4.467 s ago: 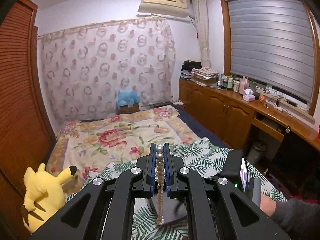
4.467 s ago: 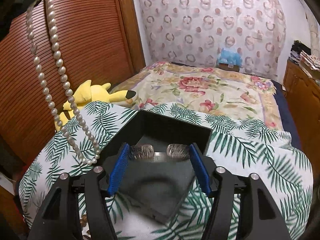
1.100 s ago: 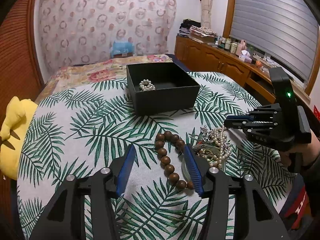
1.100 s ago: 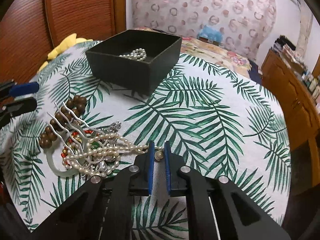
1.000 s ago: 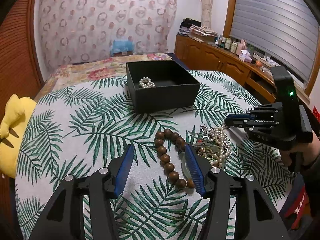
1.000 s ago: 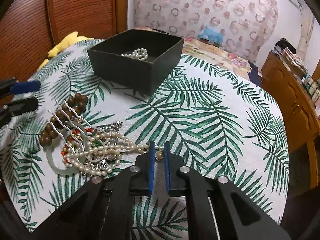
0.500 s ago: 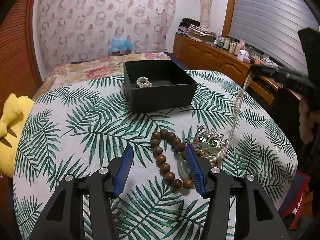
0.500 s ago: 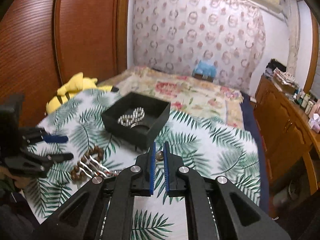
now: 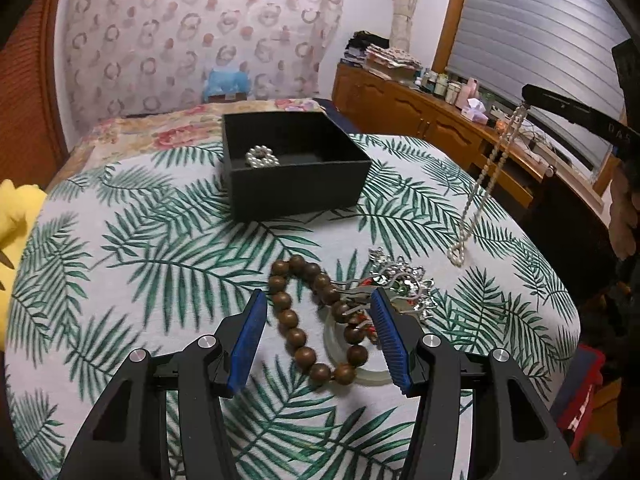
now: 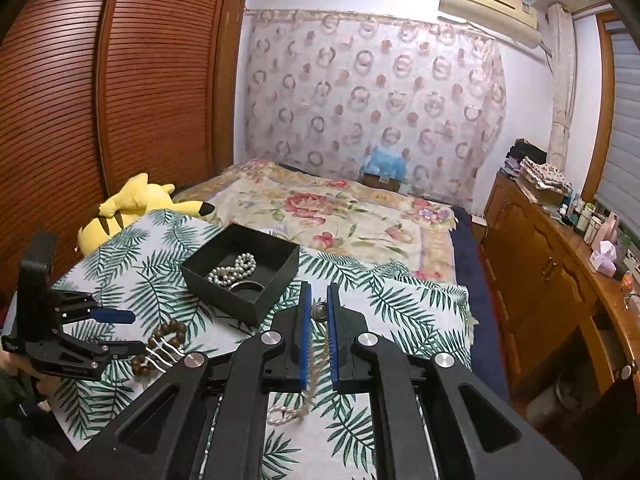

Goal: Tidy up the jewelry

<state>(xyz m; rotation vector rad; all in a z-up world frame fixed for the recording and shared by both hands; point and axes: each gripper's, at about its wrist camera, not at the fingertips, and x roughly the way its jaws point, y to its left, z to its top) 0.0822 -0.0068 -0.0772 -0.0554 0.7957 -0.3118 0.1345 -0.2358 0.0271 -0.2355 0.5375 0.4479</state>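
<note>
A black jewelry box (image 9: 294,170) sits on the leaf-print table, with a pearl strand (image 9: 262,157) coiled inside; the box also shows in the right wrist view (image 10: 242,274). My left gripper (image 9: 318,338) is open, low over a brown bead bracelet (image 9: 308,320), a pale bangle (image 9: 360,364) and silver pieces (image 9: 400,282). My right gripper (image 10: 319,316) is shut on a thin pearl necklace (image 9: 482,188) and holds it raised at the right, its lower end (image 10: 286,416) hanging just above the cloth.
A yellow plush toy (image 10: 132,210) lies at the table's left edge. A bed with a floral cover (image 10: 328,212) is behind the table. A wooden sideboard (image 10: 560,280) with bottles runs along the right wall.
My right gripper has lifted the thin pearl necklace up off the jewelry pile and raised it high. My left gripper let go of the first pearl strand into the box and came down over the pile.
</note>
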